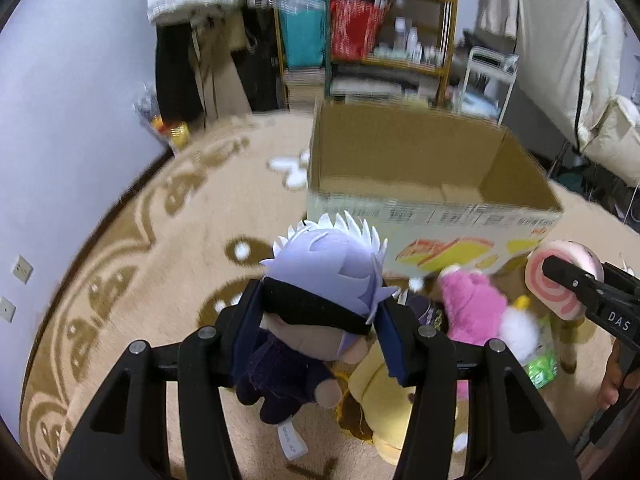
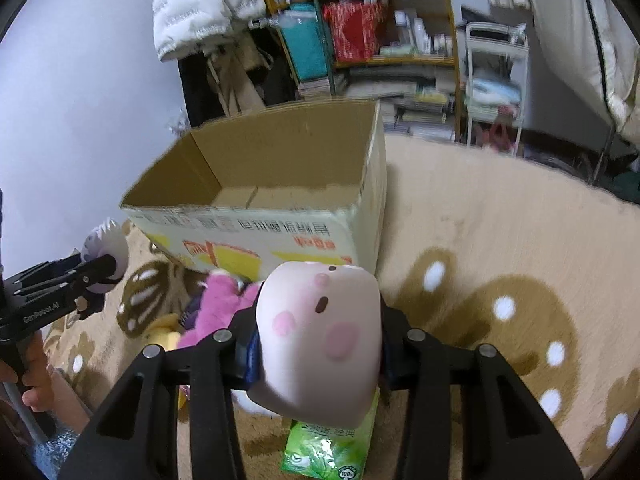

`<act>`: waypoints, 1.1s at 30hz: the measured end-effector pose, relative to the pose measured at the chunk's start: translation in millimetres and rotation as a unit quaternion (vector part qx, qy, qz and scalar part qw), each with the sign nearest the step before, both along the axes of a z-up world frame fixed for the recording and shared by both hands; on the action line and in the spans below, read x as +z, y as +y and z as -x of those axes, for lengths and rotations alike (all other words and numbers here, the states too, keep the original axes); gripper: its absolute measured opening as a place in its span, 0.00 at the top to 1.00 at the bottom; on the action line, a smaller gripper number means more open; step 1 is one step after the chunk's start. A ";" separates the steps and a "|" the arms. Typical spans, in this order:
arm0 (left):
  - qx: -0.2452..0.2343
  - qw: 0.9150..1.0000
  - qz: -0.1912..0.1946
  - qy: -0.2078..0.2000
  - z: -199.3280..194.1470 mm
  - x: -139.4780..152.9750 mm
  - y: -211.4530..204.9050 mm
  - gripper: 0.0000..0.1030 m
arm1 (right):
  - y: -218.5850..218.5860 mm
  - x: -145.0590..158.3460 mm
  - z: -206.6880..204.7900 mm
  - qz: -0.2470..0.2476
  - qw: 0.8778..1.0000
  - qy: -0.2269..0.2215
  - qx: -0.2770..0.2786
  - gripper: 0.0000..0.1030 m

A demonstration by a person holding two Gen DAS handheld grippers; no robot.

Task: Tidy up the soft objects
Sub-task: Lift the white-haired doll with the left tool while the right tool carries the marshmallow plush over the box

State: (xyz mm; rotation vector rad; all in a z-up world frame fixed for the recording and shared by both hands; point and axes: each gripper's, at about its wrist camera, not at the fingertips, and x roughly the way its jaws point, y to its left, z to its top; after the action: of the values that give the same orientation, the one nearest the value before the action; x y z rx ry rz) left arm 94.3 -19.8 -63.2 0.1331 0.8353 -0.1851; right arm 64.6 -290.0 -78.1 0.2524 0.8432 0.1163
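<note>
Left gripper [image 1: 320,316]: clamped on the head of a doll with spiky white hair [image 1: 320,276], pads pressing on both sides at the black blindfold band; the doll's dark-clothed body hangs below the jaws, a white tag dangling from it
Right gripper [image 2: 318,344]: closed around a pale pink roll-shaped plush [image 2: 320,336] with a small face and rosy cheeks; from the left wrist view its end shows a pink spiral [image 1: 560,284]
Held toys: both are lifted clear of the carpet, in front of the near wall of the box
Cardboard box [image 1: 420,168]: open at the top, standing on the carpet just beyond both grippers, printed near wall facing them; only its bare bottom shows inside
Pile on the floor: a pink plush [image 1: 472,308] with a white fluffy part, a yellow plush [image 1: 380,392] and a green packet [image 2: 332,448] lie together between the grippers, close to the box's near wall
Carpet [image 2: 500,220]: beige with brown patterns and white dots
Background: a yellow shelf unit [image 1: 360,20] crowded with bags and bottles, a white padded jacket [image 2: 200,4] hanging to its left
Person: fingers [image 2: 38,380] show on the left gripper's handle
</note>
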 end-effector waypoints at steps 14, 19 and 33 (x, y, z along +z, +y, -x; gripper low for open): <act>-0.006 0.991 0.029 -0.133 31.3 74.1 2.0 0.49 | 28.4 79.1 30.1 0.032 0.987 -0.154 0.022 0.55; -0.006 0.986 0.028 -0.162 30.8 93.6 -3.8 0.49 | 34.3 91.6 20.7 0.038 0.984 -0.172 0.023 0.55; -0.023 0.983 0.041 -0.175 -12.8 93.1 -31.0 0.49 | 25.5 87.0 -22.4 0.045 0.981 -0.188 0.000 0.55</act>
State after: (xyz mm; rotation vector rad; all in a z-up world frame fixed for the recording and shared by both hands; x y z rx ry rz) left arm 107.1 -50.9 29.9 0.1036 0.4737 -0.2305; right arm 87.0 -264.5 8.9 0.1396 0.4714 0.1206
